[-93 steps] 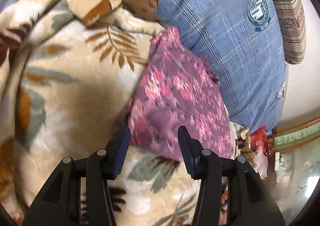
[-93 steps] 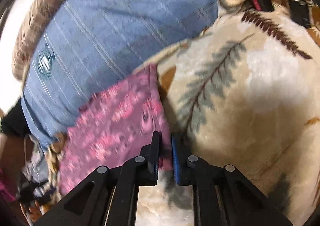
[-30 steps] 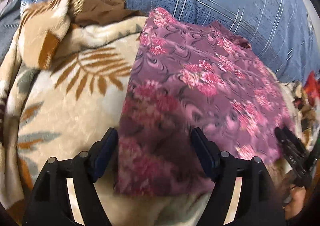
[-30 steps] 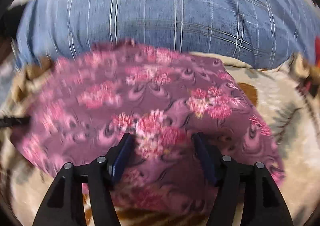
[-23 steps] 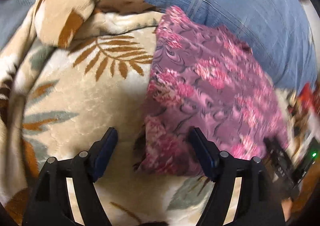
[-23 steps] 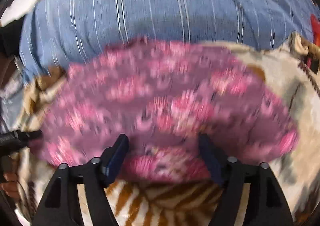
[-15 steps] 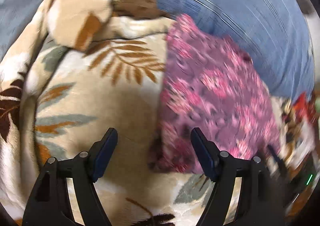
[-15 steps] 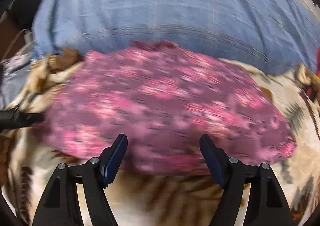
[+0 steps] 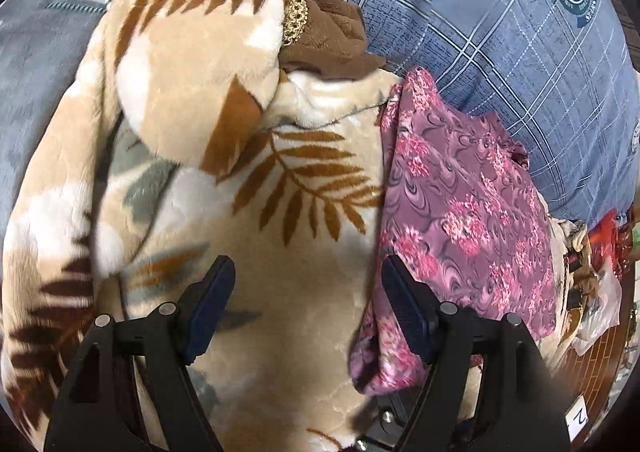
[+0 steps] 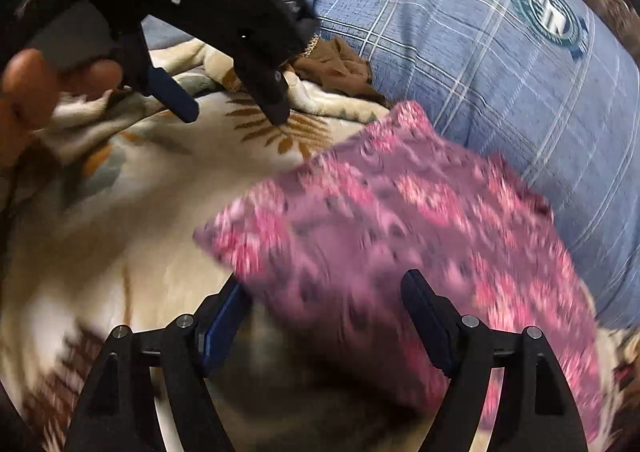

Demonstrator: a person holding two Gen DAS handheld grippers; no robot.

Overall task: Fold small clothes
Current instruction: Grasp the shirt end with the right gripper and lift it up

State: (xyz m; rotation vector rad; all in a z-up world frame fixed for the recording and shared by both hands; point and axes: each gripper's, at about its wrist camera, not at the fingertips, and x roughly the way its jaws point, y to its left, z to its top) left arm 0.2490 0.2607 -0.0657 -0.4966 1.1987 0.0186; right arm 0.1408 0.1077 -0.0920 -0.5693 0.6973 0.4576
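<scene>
Both our left tongs (image 9: 306,304) and right tongs (image 10: 326,326) gape empty over the folded pink floral garment (image 9: 464,220), lying on the leaf-print blanket (image 9: 240,188). Thin, limp, slippery fabric; we'd pinch an edge.

Lighting: warm, dim indoors; fisheye bends the edges.
Right view smears the cloth (image 10: 400,244); left view sharp, shadow beside it.

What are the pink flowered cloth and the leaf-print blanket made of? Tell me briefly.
Pink flowered cloth: looks like thin, smooth woven fabric, perhaps a synthetic; it lies flat with crisp folded edges and a printed pattern. Leaf-print blanket: looks like thick plush fleece; its surface is fuzzy with soft, rounded folds.
</scene>
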